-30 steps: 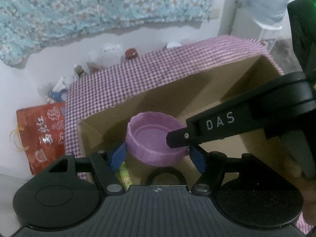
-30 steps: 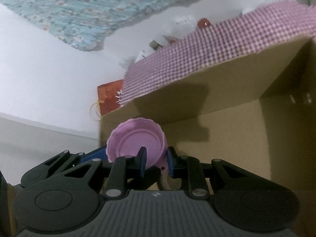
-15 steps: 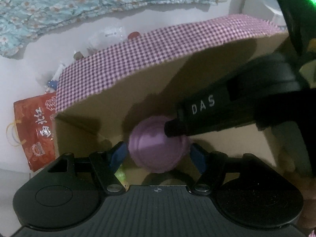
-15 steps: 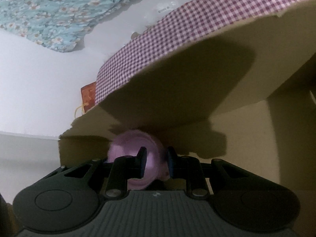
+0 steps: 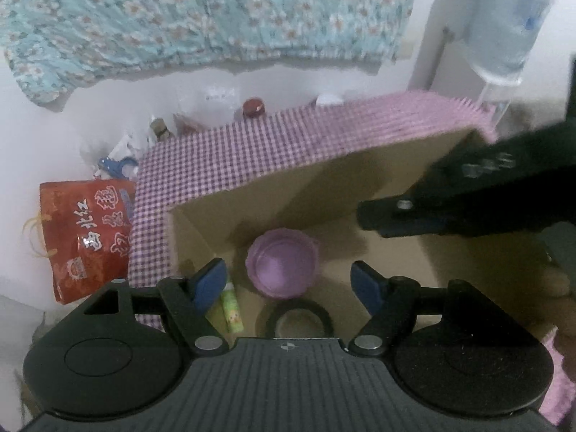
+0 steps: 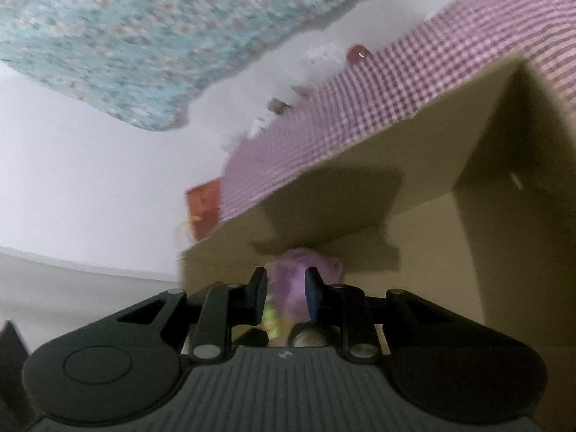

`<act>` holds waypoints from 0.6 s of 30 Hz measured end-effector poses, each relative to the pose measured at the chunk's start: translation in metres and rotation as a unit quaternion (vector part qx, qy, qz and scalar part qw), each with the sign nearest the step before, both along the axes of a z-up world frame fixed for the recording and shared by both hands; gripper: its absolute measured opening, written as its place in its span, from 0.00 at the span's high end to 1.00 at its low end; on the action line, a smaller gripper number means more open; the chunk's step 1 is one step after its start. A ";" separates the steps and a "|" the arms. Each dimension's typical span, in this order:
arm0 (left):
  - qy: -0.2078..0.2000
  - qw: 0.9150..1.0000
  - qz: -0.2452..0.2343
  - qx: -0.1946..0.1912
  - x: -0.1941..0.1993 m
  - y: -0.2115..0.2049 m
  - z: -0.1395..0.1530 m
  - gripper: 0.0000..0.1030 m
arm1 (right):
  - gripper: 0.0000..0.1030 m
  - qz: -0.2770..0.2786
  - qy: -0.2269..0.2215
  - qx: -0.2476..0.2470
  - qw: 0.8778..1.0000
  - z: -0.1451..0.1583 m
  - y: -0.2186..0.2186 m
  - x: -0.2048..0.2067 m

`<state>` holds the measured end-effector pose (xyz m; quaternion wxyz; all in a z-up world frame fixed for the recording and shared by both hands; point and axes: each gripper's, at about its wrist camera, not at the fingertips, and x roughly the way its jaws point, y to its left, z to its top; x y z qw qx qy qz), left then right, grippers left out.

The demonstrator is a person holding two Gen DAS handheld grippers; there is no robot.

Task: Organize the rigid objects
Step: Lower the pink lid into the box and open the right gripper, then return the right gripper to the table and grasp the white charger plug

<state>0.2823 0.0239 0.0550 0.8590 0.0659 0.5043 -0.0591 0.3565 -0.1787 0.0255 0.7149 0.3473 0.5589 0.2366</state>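
Both claws hang over an open cardboard box (image 5: 388,270): the left gripper (image 5: 293,280) holds its blue pads (image 5: 210,280) wide apart with nothing pressed between them, its jaws having just been opening, while the right gripper (image 6: 286,293) keeps its jaws close together, a narrow gap between the pads, and whether they pinch anything cannot be told from the blurred right wrist view. From the left wrist view the right gripper's black finger (image 5: 432,216) reaches in from the right, above the box floor and apart from the purple lid (image 5: 282,266).

A purple gingham cloth (image 5: 252,154) drapes over the box's far flap and left wall. Behind it hangs a pale blue floral fabric (image 5: 201,14) against a white wall, with a clear water bottle (image 5: 504,21) at upper right. A red printed bag (image 5: 86,241) stands outside the box, to its left.

Inside the box, the purple lid lies open side up on the cardboard floor, near the left corner. Just in front of it rests a black ring (image 5: 295,318), partly hidden by the gripper body. A small green tube (image 5: 230,307) lies to the left of the ring, beside the left pad.
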 end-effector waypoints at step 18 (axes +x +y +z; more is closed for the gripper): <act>-0.065 0.991 -0.037 -0.112 -0.170 -0.025 0.030 0.25 | 0.75 -0.047 -0.104 -0.024 0.993 0.070 -0.111 -0.210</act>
